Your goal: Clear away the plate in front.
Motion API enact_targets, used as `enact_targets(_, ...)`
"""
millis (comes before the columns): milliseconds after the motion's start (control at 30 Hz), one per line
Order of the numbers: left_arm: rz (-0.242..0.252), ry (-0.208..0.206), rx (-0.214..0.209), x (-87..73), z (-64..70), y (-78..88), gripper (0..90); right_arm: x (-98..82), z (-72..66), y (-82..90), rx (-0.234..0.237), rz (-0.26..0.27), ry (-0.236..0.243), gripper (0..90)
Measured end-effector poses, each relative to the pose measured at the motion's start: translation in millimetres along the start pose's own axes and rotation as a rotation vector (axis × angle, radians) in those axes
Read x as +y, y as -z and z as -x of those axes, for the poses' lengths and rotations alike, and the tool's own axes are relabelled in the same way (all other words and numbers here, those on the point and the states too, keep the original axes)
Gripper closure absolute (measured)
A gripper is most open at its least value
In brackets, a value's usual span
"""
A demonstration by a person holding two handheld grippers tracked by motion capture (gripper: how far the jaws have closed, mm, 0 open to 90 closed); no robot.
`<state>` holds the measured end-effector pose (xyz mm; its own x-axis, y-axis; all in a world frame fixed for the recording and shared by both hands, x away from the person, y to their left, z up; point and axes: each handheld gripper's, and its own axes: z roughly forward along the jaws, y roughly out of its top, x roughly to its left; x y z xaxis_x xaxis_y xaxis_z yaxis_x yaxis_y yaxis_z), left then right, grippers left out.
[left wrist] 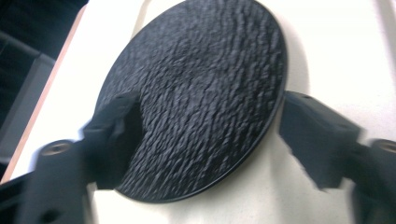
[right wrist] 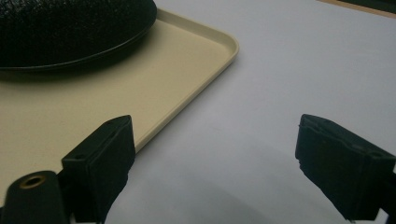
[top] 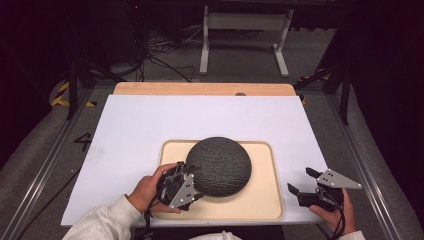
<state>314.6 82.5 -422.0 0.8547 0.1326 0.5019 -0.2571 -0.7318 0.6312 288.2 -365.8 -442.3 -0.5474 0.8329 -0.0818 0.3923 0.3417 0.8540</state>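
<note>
Item: dark, rough-textured dome (top: 221, 165), round, with a thin smooth rim, lying dome side up on a beige tray (top: 265, 205) with a raised lip; the tray sits on a white sheet (top: 150, 125) that covers most of the bench (top: 200, 89), whose wooden far edge shows beyond the sheet. Left gripper (top: 186, 184), held in the person's left hand (top: 147, 190): jaws spread wide, set at the near left edge of the dome; in the left gripper view the dome (left wrist: 201, 93) lies between and ahead of the jaws, one jaw over its textured surface, the other just outside its rim above the tray (left wrist: 280, 186); whether either jaw touches the dome cannot be told. Right gripper (top: 303, 181), held in the person's right hand (top: 334, 212): jaws spread wide with nothing between them, above the white sheet (right wrist: 289, 70) just beside the tray's right side. In the right gripper view one jaw stands at the tray's edge (right wrist: 187, 100), the other over bare sheet, and the dome (right wrist: 70, 28) lies well ahead of the first jaw.
</note>
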Motion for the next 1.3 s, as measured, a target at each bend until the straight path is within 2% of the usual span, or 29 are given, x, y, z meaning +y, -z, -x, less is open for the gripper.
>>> enact_targets(67,0.008,0.029,-0.006,-2.5,-2.0,2.6,18.7,0.0,0.0,0.0,0.0,0.0,0.0,12.6)
enact_targets(100,0.016,0.029,-0.005,-3.4,-4.2,3.4,18.4,0.1,-0.1,0.0,-0.001,0.0,0.001,12.6)
enact_targets(167,-0.013,0.046,0.016,-5.2,-6.6,4.3,17.1,0.1,-0.2,-0.1,-0.002,-0.001,0.002,12.5)
enact_targets(233,-0.031,0.06,0.021,-7.6,-8.5,6.0,10.5,0.0,-0.2,0.0,-0.004,-0.001,0.002,12.5)
enact_targets(333,-0.005,0.087,0.017,-13.7,-13.8,10.6,9.6,0.2,-0.3,0.2,-0.005,0.0,0.004,12.4)
enact_targets(467,0.004,0.103,0.03,-18.0,-17.8,15.5,9.9,0.3,-0.7,0.1,-0.004,0.002,0.007,12.5)
enact_targets(533,0.011,0.126,0.04,-22.4,-20.6,19.0,10.0,0.3,-1.0,0.0,-0.003,0.002,0.007,12.4)
enact_targets(700,-0.001,0.137,0.07,-28.7,-24.6,24.6,11.7,0.4,-1.2,0.4,-0.001,0.003,0.011,12.4)
enact_targets(933,-0.018,0.165,0.089,-40.3,-30.5,29.7,11.5,0.6,-1.7,0.5,0.002,0.004,0.017,12.4)
enact_targets(1067,-0.03,0.204,0.105,-51.2,-34.8,33.9,11.8,0.7,-1.7,0.5,-0.001,0.007,0.018,12.4)
enact_targets(1300,-0.044,0.241,0.127,-66.4,-40.3,40.4,11.9,0.7,-1.9,0.2,-0.003,0.003,0.021,12.4)
